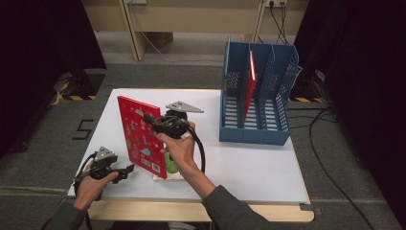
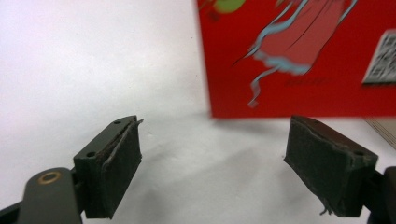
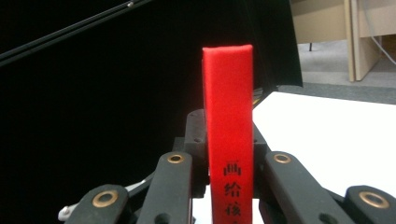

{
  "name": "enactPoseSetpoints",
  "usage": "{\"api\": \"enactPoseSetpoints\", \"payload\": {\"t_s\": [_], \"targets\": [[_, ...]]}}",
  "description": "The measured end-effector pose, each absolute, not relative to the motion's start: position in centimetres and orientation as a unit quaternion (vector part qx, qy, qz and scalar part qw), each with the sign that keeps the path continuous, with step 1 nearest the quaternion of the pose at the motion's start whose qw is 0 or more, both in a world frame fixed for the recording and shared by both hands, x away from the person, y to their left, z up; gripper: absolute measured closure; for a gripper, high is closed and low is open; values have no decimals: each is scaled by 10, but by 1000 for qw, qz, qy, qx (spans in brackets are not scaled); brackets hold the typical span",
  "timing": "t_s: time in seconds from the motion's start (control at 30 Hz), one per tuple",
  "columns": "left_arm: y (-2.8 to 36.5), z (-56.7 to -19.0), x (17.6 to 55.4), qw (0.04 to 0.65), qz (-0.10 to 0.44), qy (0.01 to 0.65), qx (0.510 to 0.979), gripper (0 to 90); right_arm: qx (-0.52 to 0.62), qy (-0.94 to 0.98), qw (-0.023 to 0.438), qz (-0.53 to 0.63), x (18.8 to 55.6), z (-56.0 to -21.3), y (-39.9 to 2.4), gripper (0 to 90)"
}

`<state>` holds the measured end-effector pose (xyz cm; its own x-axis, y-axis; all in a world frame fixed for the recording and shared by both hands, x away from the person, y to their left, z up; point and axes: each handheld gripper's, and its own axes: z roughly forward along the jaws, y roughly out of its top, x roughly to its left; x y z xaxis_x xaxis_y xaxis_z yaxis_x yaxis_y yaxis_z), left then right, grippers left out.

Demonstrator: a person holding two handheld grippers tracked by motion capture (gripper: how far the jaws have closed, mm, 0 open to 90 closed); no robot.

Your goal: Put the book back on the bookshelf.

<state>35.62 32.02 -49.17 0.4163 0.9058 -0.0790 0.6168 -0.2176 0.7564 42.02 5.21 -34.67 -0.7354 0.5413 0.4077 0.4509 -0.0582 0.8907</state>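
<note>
High view: right gripper (image 1: 152, 120) is clamping the red book (image 1: 142, 136) by its spine, holding it upright, long axis vertical. Left gripper (image 1: 128, 170) is sitting with jaws apart, holding nothing.

A white table (image 1: 249, 167) stands on grey floor (image 1: 38, 158), with a pale wooden edge along its near side. At its far right corner sits a blue file rack (image 1: 256, 129) — three upright slots. Near the front lies a flat stack of books (image 1: 168, 173) — partly hidden.
</note>
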Motion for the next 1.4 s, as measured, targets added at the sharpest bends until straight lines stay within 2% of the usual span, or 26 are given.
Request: {"api": "enactPoseSetpoints", "payload": {"t_s": [0.33, 0.53, 1.07, 1.4], "targets": [[319, -492, 357, 371, 191, 503, 757, 173, 380, 673, 77, 631, 442, -331, 19, 782], [318, -493, 357, 365, 192, 500, 761, 173, 367, 675, 122, 628, 447, -333, 3, 782], [316, -497, 358, 330, 210, 485, 782, 173, 317, 682, 135, 645, 420, -356, -29, 785], [318, -500, 360, 336, 196, 492, 779, 163, 319, 678, 139, 647, 413, -364, -38, 785]]}}
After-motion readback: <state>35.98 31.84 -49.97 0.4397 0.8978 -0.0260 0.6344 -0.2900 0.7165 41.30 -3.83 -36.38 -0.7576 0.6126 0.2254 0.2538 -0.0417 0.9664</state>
